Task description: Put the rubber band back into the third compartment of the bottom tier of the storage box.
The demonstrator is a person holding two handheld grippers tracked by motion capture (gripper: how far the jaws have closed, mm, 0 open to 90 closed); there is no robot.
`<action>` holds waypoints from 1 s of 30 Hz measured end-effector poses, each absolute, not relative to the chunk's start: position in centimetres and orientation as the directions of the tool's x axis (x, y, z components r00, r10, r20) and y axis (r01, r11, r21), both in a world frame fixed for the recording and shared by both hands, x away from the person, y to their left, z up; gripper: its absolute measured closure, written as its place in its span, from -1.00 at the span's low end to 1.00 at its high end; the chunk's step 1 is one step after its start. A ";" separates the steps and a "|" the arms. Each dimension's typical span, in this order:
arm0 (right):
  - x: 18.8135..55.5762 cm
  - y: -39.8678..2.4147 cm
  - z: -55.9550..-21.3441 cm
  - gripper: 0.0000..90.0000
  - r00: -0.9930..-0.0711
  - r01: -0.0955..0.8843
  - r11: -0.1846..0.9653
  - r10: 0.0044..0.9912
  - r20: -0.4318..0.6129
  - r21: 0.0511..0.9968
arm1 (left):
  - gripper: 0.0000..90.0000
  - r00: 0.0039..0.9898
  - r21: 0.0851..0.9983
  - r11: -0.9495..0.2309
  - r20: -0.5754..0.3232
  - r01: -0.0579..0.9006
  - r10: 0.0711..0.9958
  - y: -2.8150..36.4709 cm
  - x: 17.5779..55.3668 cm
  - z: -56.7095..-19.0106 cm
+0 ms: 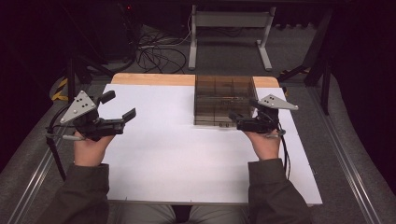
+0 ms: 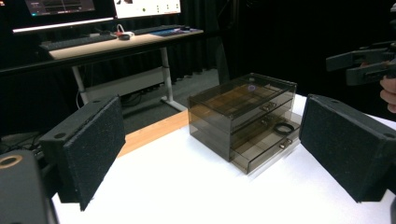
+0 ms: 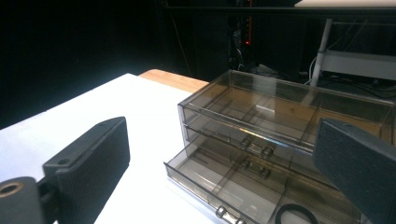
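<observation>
Smoked clear drawer box (image 1: 224,100) sits at the far right part of the white table top (image 1: 177,154), its back edge near the wooden strip (image 1: 154,79). Three tiers; the lowest drawer (image 3: 243,196) is pulled out toward the person, the two above it are pushed in. A black ring (image 3: 299,213) lies inside the open drawer, near its front wall — also seen from the left gripper view (image 2: 283,128).

Right gripper (image 1: 235,119) held just in front of the box, at its right front corner, jaws spread wide with nothing between them; no pad touches the drawer.

Left gripper (image 1: 120,106) well to the left of the box, above the table's left edge, pointing across at it — jaws wide apart, empty. Box and ring show in the gap between its pads (image 2: 91,149).
</observation>
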State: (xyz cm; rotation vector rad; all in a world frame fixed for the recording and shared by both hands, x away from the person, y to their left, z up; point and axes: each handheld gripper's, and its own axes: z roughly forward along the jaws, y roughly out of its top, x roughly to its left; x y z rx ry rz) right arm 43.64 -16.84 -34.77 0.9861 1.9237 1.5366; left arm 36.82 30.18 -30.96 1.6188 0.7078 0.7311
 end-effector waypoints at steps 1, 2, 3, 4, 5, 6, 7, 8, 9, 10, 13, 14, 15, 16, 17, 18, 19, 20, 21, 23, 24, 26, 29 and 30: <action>43.6 -16.9 -34.6 -0.91 -0.626 0.230 0.109 0.778 0.061 0.967 | -0.83 0.622 0.987 -0.152 0.083 0.058 0.779 30.2 36.8 -31.0; 43.5 -16.9 -34.5 -0.91 -0.630 0.228 0.108 0.774 0.062 0.968 | -0.83 0.622 0.987 -0.152 0.083 0.058 0.778 30.2 36.8 -31.0; 43.4 -16.9 -34.4 -0.92 -0.631 0.226 0.108 0.773 0.061 0.968 | -0.83 0.622 0.987 -0.151 0.083 0.057 0.779 30.1 36.8 -31.0; 43.4 -16.9 -34.3 -0.93 -0.632 0.226 0.107 0.773 0.062 0.968 | -0.83 0.622 0.986 -0.154 0.085 0.057 0.778 30.2 36.8 -31.0; 43.3 -17.0 -34.1 -0.94 -0.633 0.225 0.107 0.772 0.061 0.969 | -0.83 0.622 0.986 -0.155 0.086 0.057 0.779 30.2 36.9 -31.0; 43.2 -17.1 -34.0 -0.94 -0.633 0.222 0.108 0.772 0.059 0.969 | -0.83 0.622 0.986 -0.155 0.085 0.059 0.778 30.2 36.9 -31.0; 43.2 -17.1 -33.9 -0.96 -0.633 0.222 0.105 0.772 0.061 0.969 | -0.83 0.621 0.986 -0.157 0.087 0.059 0.779 30.2 36.9 -31.0; 43.1 -17.2 -33.8 -0.97 -0.633 0.217 0.104 0.772 0.059 0.970 | -0.83 0.621 0.986 -0.158 0.088 0.059 0.779 30.2 36.9 -31.0; 43.0 -17.3 -33.7 -0.98 -0.634 0.214 0.104 0.772 0.057 0.971 | -0.83 0.621 0.986 -0.159 0.088 0.059 0.779 30.2 36.9 -31.0; 43.0 -17.3 -33.6 -0.99 -0.631 0.215 0.102 0.774 0.058 0.971 | -0.83 0.620 0.985 -0.160 0.089 0.060 0.779 30.2 36.9 -31.0; 42.7 -17.6 -33.2 -0.99 -0.635 0.205 0.096 0.770 0.058 0.974 | -0.83 0.618 0.986 -0.158 0.087 0.061 0.781 30.1 36.9 -31.0; 42.7 -17.6 -33.1 -0.99 -0.634 0.204 0.094 0.771 0.058 0.974 | -0.84 0.614 0.985 -0.159 0.088 0.061 0.784 30.1 36.9 -31.0; 42.6 -17.7 -33.0 -0.99 -0.637 0.202 0.093 0.769 0.059 0.975 | -0.85 0.612 0.985 -0.158 0.088 0.062 0.786 30.1 36.9 -31.0; 42.6 -17.7 -32.9 -0.99 -0.636 0.200 0.094 0.769 0.056 0.975 | -0.85 0.612 0.986 -0.157 0.086 0.063 0.786 30.2 36.9 -31.0; 42.5 -17.8 -32.8 -0.99 -0.638 0.196 0.090 0.768 0.057 0.976 | -0.85 0.611 0.986 -0.155 0.084 0.064 0.787 30.2 36.9 -31.0; 42.5 -17.8 -32.8 -0.99 -0.638 0.195 0.086 0.768 0.059 0.977 | -0.85 0.611 0.986 -0.155 0.084 0.064 0.787 30.2 36.9 -31.0; 42.5 -17.9 -32.7 -0.99 -0.639 0.196 0.084 0.767 0.062 0.977 | -0.85 0.610 0.986 -0.155 0.084 0.064 0.788 30.2 36.9 -31.0; 42.5 -18.0 -32.7 -0.99 -0.636 0.197 0.081 0.769 0.064 0.977 | -0.85 0.610 0.986 -0.156 0.085 0.064 0.788 30.2 36.9 -31.1; 42.5 -18.0 -32.7 -0.99 -0.639 0.194 0.079 0.766 0.065 0.978 | -0.85 0.610 0.986 -0.157 0.086 0.064 0.788 30.2 36.9 -31.1; 42.4 -18.2 -32.5 -0.99 -0.639 0.194 0.076 0.766 0.067 0.978 | -0.85 0.609 0.985 -0.159 0.088 0.063 0.788 30.2 36.9 -31.1; 42.4 -18.3 -32.5 -0.99 -0.639 0.194 0.074 0.766 0.069 0.978 | -0.85 0.609 0.985 -0.158 0.087 0.064 0.788 30.1 36.9 -31.1; 42.3 -18.5 -32.3 -0.99 -0.638 0.191 0.068 0.766 0.071 0.979 | -0.85 0.610 0.984 -0.163 0.090 0.065 0.787 30.2 36.9 -31.1; 42.3 -18.9 -32.1 -0.99 -0.636 0.184 0.056 0.768 0.075 0.981 | -0.85 0.610 0.985 -0.161 0.087 0.068 0.787 30.2 36.9 -31.1; 42.3 -19.1 -32.1 -0.99 -0.635 0.182 0.052 0.769 0.077 0.982 | -0.85 0.610 0.985 -0.161 0.087 0.067 0.788 30.2 36.9 -31.1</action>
